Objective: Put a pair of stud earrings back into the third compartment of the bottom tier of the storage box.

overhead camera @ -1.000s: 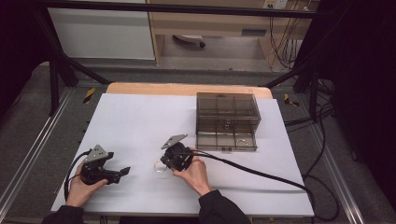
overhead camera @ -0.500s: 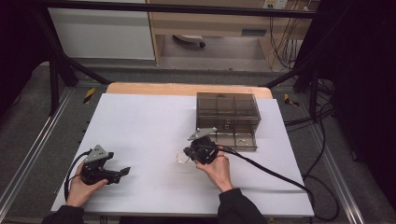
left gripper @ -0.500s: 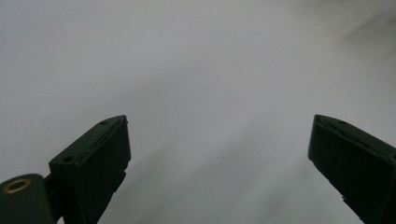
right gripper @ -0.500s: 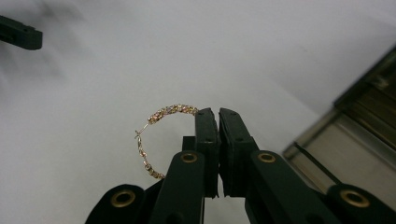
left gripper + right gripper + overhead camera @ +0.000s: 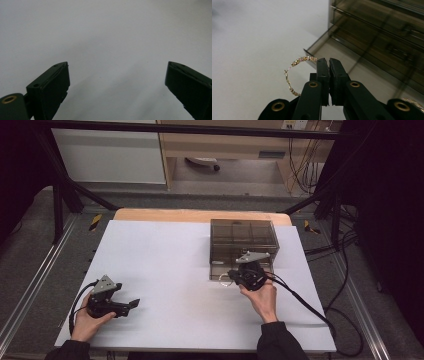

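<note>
The right gripper view reveals one gold hoop (image 5: 294, 75) clenched in the right tongs (image 5: 329, 62) at one smoky drawer box (image 5: 243, 240). The left tongs (image 5: 117, 82) gape released over the surface (image 5: 165, 255).

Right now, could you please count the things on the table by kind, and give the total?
Tongs: 2, left open, right shut on the hoop
Smoky clear drawer box: 1, bottom drawer pulled out
Gold jewelled hoop: 1
White table cover: 1
Total: 5
</note>
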A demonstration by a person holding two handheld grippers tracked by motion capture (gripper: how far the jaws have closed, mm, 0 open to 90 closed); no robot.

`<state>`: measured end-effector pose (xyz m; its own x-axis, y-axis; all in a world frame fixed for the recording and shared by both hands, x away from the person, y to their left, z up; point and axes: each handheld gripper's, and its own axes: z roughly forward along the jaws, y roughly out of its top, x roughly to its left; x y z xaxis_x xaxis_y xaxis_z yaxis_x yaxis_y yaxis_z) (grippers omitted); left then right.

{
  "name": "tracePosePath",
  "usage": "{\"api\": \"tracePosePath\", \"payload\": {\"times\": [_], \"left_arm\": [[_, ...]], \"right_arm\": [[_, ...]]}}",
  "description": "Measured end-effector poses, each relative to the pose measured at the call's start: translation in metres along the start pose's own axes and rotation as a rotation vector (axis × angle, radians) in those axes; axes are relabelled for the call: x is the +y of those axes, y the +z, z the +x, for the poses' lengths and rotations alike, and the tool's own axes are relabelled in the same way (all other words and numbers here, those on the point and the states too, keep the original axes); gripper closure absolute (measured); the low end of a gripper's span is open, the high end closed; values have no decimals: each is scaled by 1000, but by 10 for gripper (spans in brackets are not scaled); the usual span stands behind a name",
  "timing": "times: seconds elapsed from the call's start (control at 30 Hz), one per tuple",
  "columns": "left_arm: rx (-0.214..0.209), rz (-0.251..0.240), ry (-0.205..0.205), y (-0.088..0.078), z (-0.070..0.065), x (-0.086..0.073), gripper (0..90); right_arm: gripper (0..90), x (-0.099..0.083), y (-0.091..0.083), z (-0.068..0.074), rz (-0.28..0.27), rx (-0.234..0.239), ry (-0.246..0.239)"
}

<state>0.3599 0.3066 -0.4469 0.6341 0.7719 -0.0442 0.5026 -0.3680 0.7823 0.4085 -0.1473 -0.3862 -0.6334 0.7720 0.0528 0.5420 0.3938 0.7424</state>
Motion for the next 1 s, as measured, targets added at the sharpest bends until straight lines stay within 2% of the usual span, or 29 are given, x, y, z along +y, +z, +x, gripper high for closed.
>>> {"api": "tracePosePath", "payload": {"times": [0.4, 0.83, 1.0], "left_arm": [[0, 1, -1, 0, 0, 0, 57], [1, 2, 0, 0, 0, 0, 57], [1, 3, 0, 1, 0, 0, 57]], "right_arm": [[875, -16, -21, -42, -6, -103, 78], [875, -27, -20, -75, 7, -187, 148], [875, -28, -17, -84, 19, -216, 152]]}}
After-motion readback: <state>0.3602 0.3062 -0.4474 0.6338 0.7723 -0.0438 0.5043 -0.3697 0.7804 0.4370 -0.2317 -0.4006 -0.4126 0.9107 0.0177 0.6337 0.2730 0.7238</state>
